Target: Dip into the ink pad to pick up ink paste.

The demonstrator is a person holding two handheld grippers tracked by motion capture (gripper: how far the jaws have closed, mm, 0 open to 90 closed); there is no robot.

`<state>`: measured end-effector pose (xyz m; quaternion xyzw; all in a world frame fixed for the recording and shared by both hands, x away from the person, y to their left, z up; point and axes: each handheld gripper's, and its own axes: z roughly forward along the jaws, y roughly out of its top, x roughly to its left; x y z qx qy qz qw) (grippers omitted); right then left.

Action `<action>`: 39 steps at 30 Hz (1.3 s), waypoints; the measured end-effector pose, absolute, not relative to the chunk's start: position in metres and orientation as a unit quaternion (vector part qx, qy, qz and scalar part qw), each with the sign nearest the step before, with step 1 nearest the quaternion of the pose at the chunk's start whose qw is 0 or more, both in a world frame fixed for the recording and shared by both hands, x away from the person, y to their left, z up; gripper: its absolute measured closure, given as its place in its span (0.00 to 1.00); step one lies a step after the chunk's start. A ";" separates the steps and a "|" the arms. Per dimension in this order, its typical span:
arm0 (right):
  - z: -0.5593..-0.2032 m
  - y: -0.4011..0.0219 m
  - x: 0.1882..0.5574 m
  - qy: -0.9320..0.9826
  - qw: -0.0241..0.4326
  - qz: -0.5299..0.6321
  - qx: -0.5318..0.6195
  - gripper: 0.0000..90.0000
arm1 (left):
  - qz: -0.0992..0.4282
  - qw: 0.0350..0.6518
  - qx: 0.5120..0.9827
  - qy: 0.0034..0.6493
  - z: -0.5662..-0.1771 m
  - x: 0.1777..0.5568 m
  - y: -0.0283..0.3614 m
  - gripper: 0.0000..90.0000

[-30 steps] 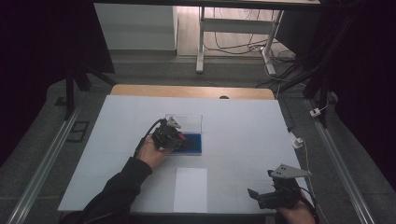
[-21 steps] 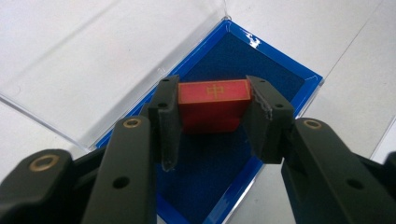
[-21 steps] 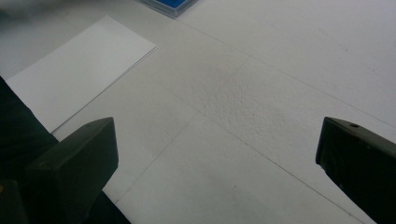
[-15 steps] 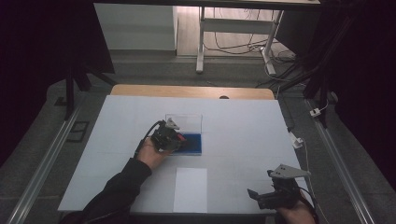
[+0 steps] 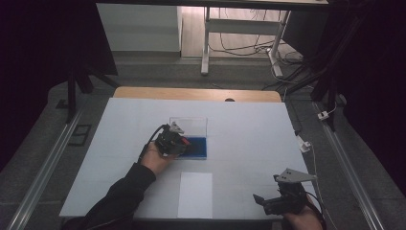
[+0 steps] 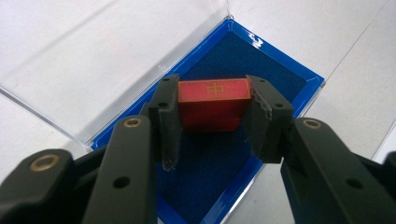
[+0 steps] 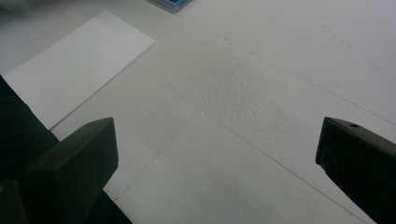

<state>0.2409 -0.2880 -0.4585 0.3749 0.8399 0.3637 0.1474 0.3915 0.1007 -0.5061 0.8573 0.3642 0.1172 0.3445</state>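
A red block (image 6: 212, 102) with a gold mark on its top face sits between the pads of my left gripper (image 6: 212, 122), which is shut on it over the blue-lined tray (image 6: 280, 77) of an open case. The case's clear lid (image 6: 93, 60) stands up behind the tray. In the high view the left gripper (image 5: 184, 145) is at the left side of the blue case (image 5: 200, 146) in the middle of the table. My right gripper (image 7: 217, 154) stands open above the bare white table, its jaws wide apart and empty; in the high view the right gripper (image 5: 268, 201) is near the front right edge.
A white sheet of paper (image 5: 195, 194) lies near the front edge, between the two hands; the sheet (image 7: 70, 65) also appears in the right gripper view. The white table cover (image 5: 249, 124) ends at a wooden strip (image 5: 196, 93) at the back. Metal rails run along both sides.
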 end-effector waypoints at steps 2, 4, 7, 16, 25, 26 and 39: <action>-0.459 -0.288 0.241 0.840 0.148 0.363 0.374 0.00 | 0.119 0.344 0.857 0.364 -0.506 0.391 0.100 0.65; -0.459 -0.288 0.241 0.841 0.147 0.363 0.375 0.00 | 0.129 0.339 0.858 0.364 -0.506 0.389 0.098 0.65; -0.459 -0.287 0.241 0.841 0.146 0.363 0.374 0.00 | 0.154 0.326 0.861 0.359 -0.505 0.384 0.092 0.65; -0.459 -0.287 0.242 0.842 0.144 0.361 0.373 0.00 | 0.135 0.348 0.850 0.371 -0.508 0.386 0.098 0.65; -0.459 -0.289 0.242 0.841 0.141 0.363 0.375 0.00 | 0.141 0.331 0.862 0.356 -0.502 0.387 0.095 0.65; -0.459 -0.289 0.243 0.841 0.140 0.364 0.375 0.00 | 0.145 0.329 0.863 0.356 -0.501 0.387 0.095 0.65; -0.459 -0.288 0.243 0.841 0.140 0.363 0.375 0.00 | 0.121 0.379 0.840 0.368 -0.482 0.392 0.103 0.65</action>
